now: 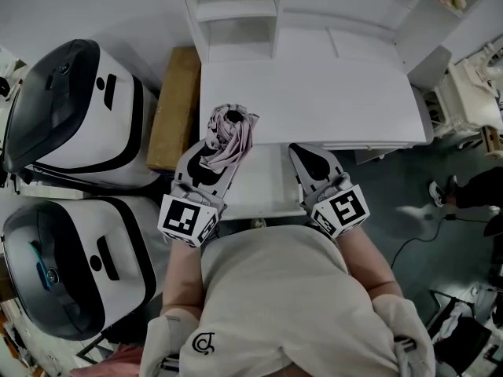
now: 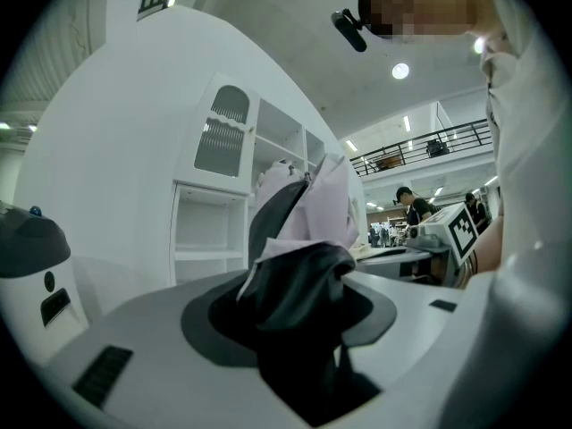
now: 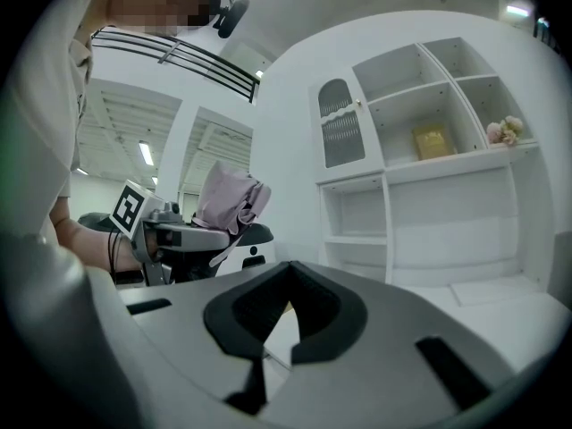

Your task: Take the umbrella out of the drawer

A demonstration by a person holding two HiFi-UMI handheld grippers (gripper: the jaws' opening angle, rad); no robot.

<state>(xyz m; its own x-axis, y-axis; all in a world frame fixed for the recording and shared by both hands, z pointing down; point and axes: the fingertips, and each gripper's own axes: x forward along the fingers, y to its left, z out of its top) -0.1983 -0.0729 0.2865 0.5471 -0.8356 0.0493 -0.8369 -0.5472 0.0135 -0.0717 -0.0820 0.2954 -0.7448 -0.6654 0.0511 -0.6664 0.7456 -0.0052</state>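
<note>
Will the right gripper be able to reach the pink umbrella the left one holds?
Probably yes. The right gripper is empty and sits beside the left gripper, with nothing between it and the umbrella.

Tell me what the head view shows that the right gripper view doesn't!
Only the head view shows the brown board beside the white desk, and the marker cube on the right gripper. Only the right gripper view shows the yellow box on a shelf and the ceiling lights. Both show the pink umbrella clamped in the left gripper, and the white shelves.
</note>
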